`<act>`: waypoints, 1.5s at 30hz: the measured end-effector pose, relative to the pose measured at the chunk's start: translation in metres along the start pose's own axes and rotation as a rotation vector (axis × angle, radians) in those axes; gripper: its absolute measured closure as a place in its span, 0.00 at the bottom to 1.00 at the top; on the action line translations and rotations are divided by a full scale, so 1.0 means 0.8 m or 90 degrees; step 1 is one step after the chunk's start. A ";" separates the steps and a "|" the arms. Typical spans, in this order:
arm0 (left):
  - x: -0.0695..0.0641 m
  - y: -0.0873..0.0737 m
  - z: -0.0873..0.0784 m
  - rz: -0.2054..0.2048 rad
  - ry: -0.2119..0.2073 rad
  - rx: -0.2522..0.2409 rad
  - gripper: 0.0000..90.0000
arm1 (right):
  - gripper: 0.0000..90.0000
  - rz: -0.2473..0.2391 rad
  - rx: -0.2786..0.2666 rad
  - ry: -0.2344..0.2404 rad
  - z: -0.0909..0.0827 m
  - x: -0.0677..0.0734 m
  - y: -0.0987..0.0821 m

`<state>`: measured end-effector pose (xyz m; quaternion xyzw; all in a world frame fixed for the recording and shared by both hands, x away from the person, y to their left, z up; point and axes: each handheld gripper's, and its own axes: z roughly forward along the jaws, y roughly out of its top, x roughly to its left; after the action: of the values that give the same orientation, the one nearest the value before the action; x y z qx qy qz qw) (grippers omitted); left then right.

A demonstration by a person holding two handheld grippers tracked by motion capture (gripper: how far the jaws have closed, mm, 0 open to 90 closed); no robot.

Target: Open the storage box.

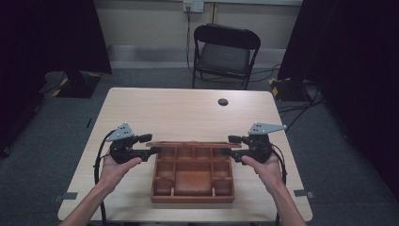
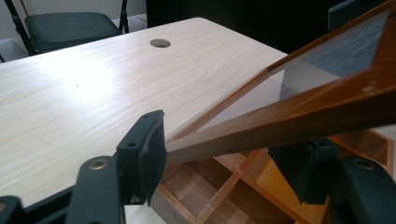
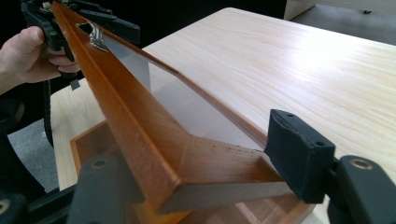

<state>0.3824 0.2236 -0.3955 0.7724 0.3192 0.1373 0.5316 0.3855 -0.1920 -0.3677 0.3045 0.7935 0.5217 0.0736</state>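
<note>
A brown wooden box with several compartments sits on the table near its front edge. Its glass lid in a wooden frame is raised and tilted above the box. My left gripper holds the lid's left corner; in the left gripper view the frame runs between the jaws and one pad presses on it. My right gripper holds the right corner, where a pad presses the frame's end. A metal clasp sits on the lid's long edge.
The light wooden table has a round cable hole at the back. A black folding chair stands behind the table. Dark curtains hang at both sides and cables lie on the grey floor at the right.
</note>
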 end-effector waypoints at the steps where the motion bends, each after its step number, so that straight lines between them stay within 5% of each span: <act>1: 0.001 0.000 0.000 -0.002 -0.003 -0.001 0.42 | 0.42 0.002 -0.002 0.000 0.001 -0.001 0.002; 17: 0.013 0.015 0.018 -0.015 -0.023 -0.013 0.49 | 0.45 0.023 -0.017 -0.008 0.017 -0.020 0.016; 39: 0.027 0.019 0.045 -0.015 -0.003 0.009 0.54 | 0.44 0.041 -0.019 -0.027 0.043 -0.049 0.015; 45: 0.033 0.018 0.051 -0.034 0.000 0.001 0.55 | 0.45 0.050 -0.019 -0.037 0.049 -0.056 0.013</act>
<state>0.4297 0.2072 -0.4022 0.7638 0.3399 0.1230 0.5348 0.4430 -0.1838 -0.3848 0.3493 0.7708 0.5267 0.0804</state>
